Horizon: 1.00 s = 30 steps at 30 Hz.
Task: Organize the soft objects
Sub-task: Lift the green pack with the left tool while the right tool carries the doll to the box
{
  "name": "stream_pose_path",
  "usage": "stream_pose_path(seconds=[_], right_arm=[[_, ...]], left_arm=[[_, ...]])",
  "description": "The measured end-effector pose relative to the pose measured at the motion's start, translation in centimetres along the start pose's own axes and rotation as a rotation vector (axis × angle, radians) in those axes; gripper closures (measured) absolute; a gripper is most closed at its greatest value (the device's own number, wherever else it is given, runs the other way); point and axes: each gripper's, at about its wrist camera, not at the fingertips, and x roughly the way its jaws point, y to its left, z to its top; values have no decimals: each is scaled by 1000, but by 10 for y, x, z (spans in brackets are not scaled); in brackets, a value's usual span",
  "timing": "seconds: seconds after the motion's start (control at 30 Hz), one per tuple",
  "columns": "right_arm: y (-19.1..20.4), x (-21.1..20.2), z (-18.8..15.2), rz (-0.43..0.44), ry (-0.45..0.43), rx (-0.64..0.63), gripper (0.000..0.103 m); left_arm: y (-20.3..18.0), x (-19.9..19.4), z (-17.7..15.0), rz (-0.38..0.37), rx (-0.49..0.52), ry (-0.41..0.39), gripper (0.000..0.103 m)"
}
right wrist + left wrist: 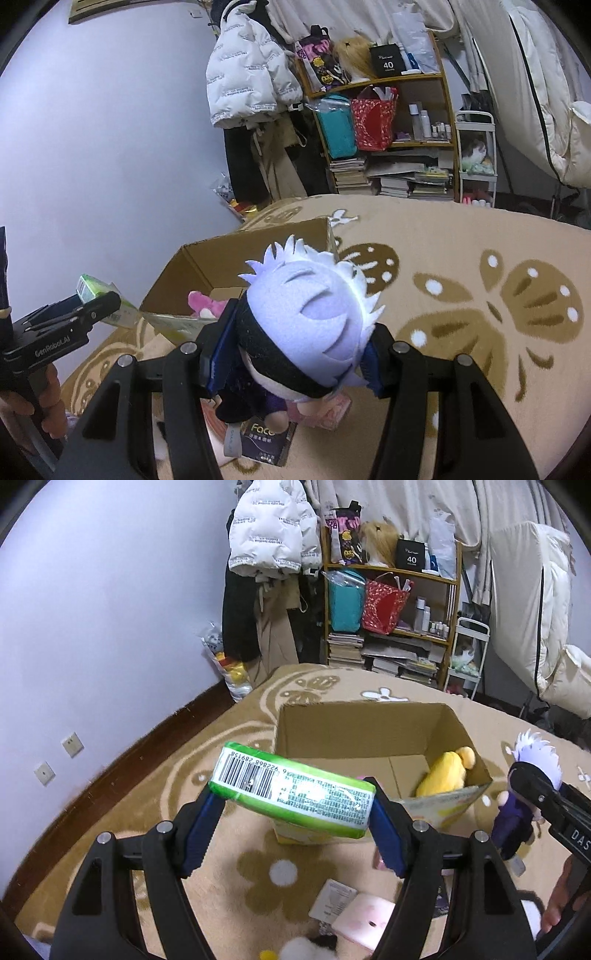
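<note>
The green tissue pack (291,794), barcode side up, is clamped between the blue pads of the left gripper (295,812) and hangs tilted above the near edge of the cardboard box (354,723), clear of the blanket. The white-haired plush doll (306,325) in dark purple clothes is pinched at the head by the right gripper (295,347), its body dangling below the pads; in the left wrist view the same doll shows at 3 o'clock of the tissue pack, just outside the box's right wall.

The box stands open on the tan flowered blanket (461,236). Inside it lie a yellow plush (447,771) against the right wall and, seen from the right wrist, a pink plush (203,302) near the near wall.

On the blanket at 6 o'clock of the box lie a pink packet (365,919), a small white card (330,899) and a dark pack marked "Face" (267,439).

At 12 o'clock, beyond the bed, a wooden shelf (454,602) carries bags, bottles and stacked books, with a white puffer jacket (269,531) hanging to its left.

A hand (48,398) holds the left gripper's handle at 9 o'clock of the right wrist view.
</note>
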Motion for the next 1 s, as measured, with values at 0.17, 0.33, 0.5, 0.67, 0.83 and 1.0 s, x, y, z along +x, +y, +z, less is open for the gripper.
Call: stream_pose_path(seconds=[0.17,0.33,0.5,0.67,0.83,1.0], right_arm=[[2,7,3,9,2,-4,42],[4,15,14,12,0,-21,42],[4,23,25,19,-2,-27,42],[5,36,34,15,3,-43,41],[7,51,44,18,14,-50,41],[11,64,51,25,17,-54,40]], left_arm=[[-2,6,13,6,19,-21,29],[-8,13,27,9,54,-43,29],[-9,33,39,-1,46,-25,29],[-9,48,47,3,44,-17,29],[-12,57,48,9,62,-7,29],[-10,69,45,-8,48,21,29]])
